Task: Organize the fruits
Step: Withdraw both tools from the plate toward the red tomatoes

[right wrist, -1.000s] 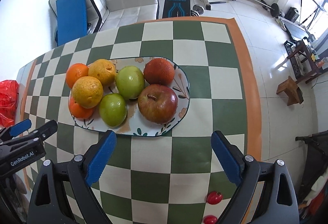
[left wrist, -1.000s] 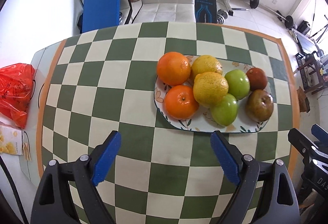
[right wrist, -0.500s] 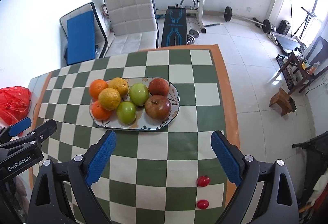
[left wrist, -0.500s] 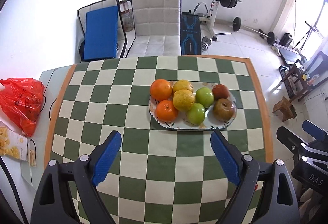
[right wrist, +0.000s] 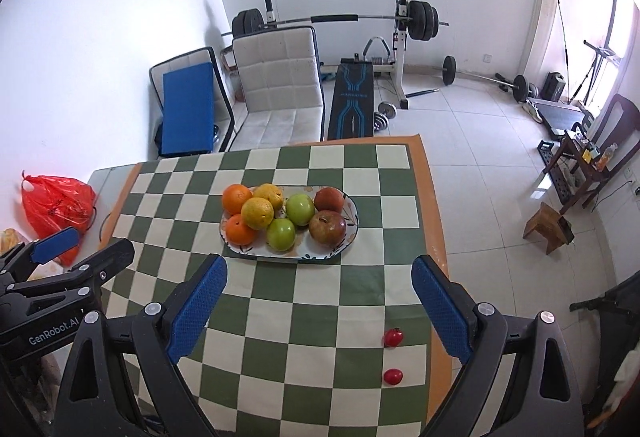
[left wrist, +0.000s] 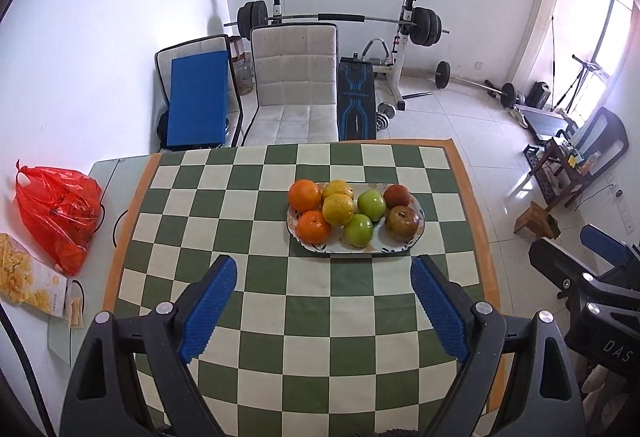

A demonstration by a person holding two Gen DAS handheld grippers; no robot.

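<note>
The green-and-cream checkered tablecloth with an orange border (left wrist: 280,317) fills the lower half of both views, and more of it and of the room shows now than a second ago: both cameras have drawn up and back, so the fruit that filled the middle of the frame is now small and well apart from the fingers. Above centre, toward 12 o'clock in the left view and 11 o'clock in the right, sits the oval white floral plate (left wrist: 394,247) with everything gathered on it in pairs: two round oranges (left wrist: 305,195) at its 9 o'clock end, two knobbly yellow citrus fruits (left wrist: 338,209) next, two green apples (left wrist: 371,205) in the middle, and two dark red apples (left wrist: 402,223) at its 3 o'clock end. The left gripper (left wrist: 322,311) hangs spread wide with nothing between its blue pads, and the right gripper (right wrist: 319,311) likewise stands released and empty. Since the retreat leaves the plate sorted by kind and untouched, the arranging looks finished or nearly so. The doubt is at 5 o'clock in the right view, where two small red cherry tomatoes (right wrist: 393,337) lie loose on the cloth near its border, well apart from the plate; whether they belong to the job cannot be told.
</note>
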